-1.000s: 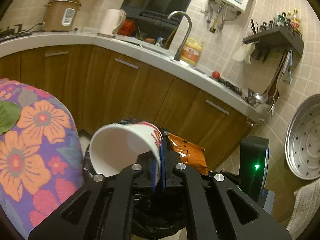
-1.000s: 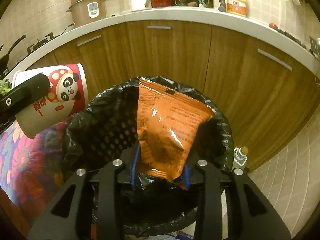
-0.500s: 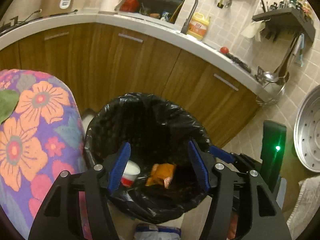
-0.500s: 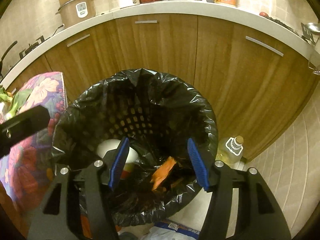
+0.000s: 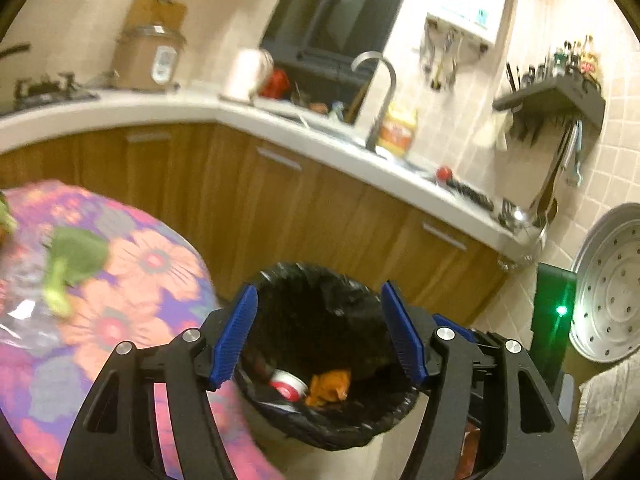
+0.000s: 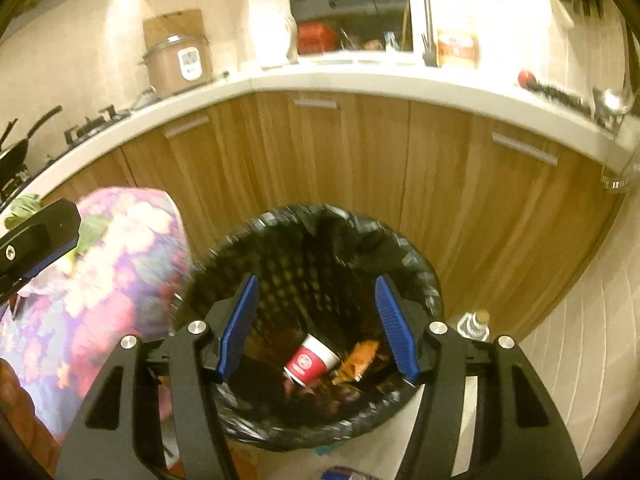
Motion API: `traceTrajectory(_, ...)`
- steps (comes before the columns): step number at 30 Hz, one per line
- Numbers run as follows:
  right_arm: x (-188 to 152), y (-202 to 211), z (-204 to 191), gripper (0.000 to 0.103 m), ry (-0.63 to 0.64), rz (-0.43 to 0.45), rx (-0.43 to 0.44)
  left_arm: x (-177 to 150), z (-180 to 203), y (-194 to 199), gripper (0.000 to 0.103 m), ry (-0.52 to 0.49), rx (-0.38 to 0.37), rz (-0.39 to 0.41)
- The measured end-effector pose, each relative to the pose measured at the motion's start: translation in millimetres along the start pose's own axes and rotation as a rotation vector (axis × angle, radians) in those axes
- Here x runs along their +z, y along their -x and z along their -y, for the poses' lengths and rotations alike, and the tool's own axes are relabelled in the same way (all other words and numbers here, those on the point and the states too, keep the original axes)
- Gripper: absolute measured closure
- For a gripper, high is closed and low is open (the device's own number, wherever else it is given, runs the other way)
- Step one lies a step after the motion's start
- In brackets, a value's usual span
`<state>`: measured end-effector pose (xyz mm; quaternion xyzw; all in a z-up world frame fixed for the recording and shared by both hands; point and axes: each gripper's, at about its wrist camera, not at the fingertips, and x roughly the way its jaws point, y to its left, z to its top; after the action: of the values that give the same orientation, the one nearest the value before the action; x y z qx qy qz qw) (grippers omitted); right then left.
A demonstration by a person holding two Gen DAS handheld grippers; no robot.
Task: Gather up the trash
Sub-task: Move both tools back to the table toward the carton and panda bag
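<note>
A bin with a black liner (image 5: 360,428) stands on the floor by the cabinets; it also shows in the right wrist view (image 6: 416,268). Inside lie a red and white paper cup (image 6: 312,364), also in the left wrist view (image 5: 288,385), and an orange snack bag (image 6: 356,360), also in the left wrist view (image 5: 330,386). My left gripper (image 5: 318,330) is open and empty above the bin. My right gripper (image 6: 316,326) is open and empty above the bin. The left gripper's finger (image 6: 38,236) shows at the right view's left edge.
A table with a floral cloth (image 5: 132,280) stands left of the bin, with green leaves (image 5: 74,258) and clear plastic on it. Wooden cabinets (image 6: 360,168) and a white counter run behind. A bottle (image 6: 474,322) stands right of the bin. A steel tray (image 5: 612,284) leans at right.
A second ago the left gripper held the cup and the right held the snack bag over the bin. Both opened and the items dropped in. Both grippers have since lifted and tilted up.
</note>
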<state>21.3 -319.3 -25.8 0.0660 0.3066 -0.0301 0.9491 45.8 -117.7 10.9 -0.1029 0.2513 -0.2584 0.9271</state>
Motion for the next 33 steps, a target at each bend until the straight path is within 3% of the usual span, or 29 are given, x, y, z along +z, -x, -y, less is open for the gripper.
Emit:
traceTrajectory(6, 14, 24, -47, 0.046, 0.042, 0.056, 0.064, 14, -23, 58, 0.027, 0.002, 0.089, 0.103)
traceTrajectory(13, 20, 42, -126, 0.038, 0.131, 0.100, 0.181, 24, -70, 129, 0.023, 0.021, 0.200, 0.194)
traceTrajectory(21, 3, 43, -236, 0.038, 0.257, 0.083, 0.306, 16, -151, 213, 0.015, -0.013, 0.437, 0.253)
traceTrajectory(26, -11, 38, -291, 0.038, 0.298, 0.021, 0.382, 6, -209, 253, 0.013, -0.040, 0.583, 0.223)
traceTrajectory(33, -36, 37, -349, 0.038, 0.367, -0.038, 0.439, -1, -286, 288, 0.013, -0.014, 0.645, 0.164)
